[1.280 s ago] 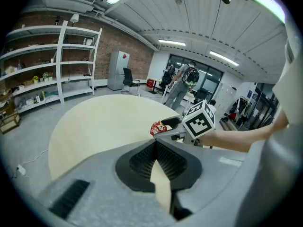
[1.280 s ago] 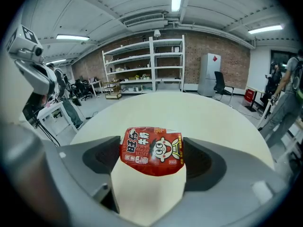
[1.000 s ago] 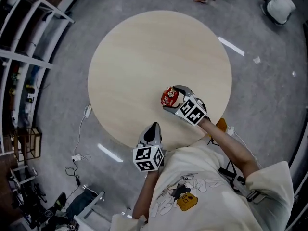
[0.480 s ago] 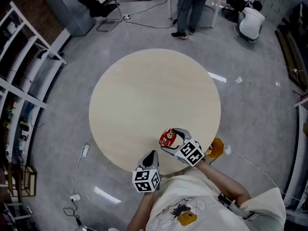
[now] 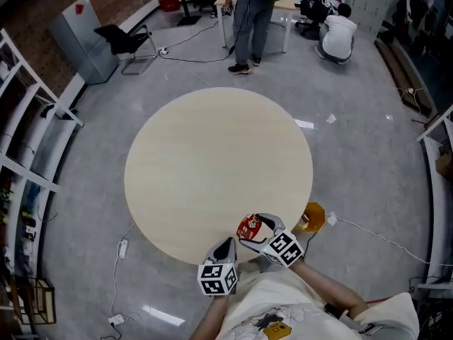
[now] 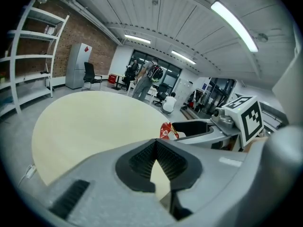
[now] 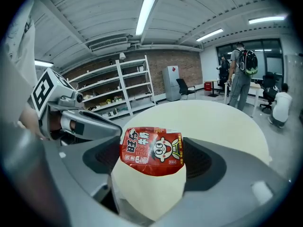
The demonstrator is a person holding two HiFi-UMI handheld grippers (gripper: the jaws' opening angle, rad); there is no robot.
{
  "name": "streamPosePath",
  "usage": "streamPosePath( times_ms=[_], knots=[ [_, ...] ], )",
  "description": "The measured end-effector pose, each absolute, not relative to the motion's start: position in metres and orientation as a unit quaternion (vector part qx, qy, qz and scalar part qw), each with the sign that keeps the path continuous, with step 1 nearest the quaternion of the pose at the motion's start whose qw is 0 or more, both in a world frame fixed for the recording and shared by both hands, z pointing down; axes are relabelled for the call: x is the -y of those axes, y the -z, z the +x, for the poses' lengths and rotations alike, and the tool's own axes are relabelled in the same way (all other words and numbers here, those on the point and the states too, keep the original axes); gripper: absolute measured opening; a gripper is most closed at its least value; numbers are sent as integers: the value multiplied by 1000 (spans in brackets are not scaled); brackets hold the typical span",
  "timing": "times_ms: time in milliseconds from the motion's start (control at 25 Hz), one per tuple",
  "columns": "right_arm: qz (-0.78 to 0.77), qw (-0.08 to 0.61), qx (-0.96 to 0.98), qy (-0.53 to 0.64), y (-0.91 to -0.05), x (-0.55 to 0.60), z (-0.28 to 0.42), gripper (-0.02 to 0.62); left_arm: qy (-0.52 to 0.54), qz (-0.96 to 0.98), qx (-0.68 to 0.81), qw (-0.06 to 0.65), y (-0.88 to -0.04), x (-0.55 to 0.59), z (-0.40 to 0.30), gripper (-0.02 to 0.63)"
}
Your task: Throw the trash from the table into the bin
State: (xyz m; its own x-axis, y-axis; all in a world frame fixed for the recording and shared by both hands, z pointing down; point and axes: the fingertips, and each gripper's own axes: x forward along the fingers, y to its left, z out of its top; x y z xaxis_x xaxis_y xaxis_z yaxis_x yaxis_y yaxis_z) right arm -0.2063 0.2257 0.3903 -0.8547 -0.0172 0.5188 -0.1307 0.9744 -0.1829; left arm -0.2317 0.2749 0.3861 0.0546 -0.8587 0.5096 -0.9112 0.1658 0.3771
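A red milk carton (image 5: pixel 248 227) is clamped between the jaws of my right gripper (image 5: pixel 252 231) over the near edge of the round pale wooden table (image 5: pixel 205 154). In the right gripper view the carton (image 7: pixel 152 150) fills the gap between the jaws of the right gripper (image 7: pixel 151 159), with its printed face toward the camera. My left gripper (image 5: pixel 226 246) hangs just left of it at the table's near rim, shut and empty. In the left gripper view the left gripper (image 6: pixel 155 144) has its tips touching, and the carton (image 6: pixel 165 131) shows beyond them. No bin is visible.
An orange object (image 5: pixel 311 217) stands on the grey floor by the table's near right. White shelving (image 5: pixel 28 140) lines the left wall. Behind the table are a grey cabinet (image 5: pixel 85 34), a black chair (image 5: pixel 124 41), a standing person (image 5: pixel 248 20) and a crouching person (image 5: pixel 336 37). A cable (image 5: pixel 124 246) lies on the floor.
Both grippers have drawn back from the table's middle to its near edge, the right one still carrying the red carton. The head view has tipped up, showing more of the room behind.
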Motion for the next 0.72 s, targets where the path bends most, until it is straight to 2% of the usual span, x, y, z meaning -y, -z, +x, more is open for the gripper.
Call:
streamPosePath(
  times_ms=[520, 720],
  knots=[
    [100, 248, 956, -122, -382, -207, -160, 420, -71, 692, 639, 329, -386, -248, -192, 3],
    [124, 239, 955, -128, -375, -182, -122, 420, -81, 710, 620, 324, -380, -217, -156, 3]
  ],
)
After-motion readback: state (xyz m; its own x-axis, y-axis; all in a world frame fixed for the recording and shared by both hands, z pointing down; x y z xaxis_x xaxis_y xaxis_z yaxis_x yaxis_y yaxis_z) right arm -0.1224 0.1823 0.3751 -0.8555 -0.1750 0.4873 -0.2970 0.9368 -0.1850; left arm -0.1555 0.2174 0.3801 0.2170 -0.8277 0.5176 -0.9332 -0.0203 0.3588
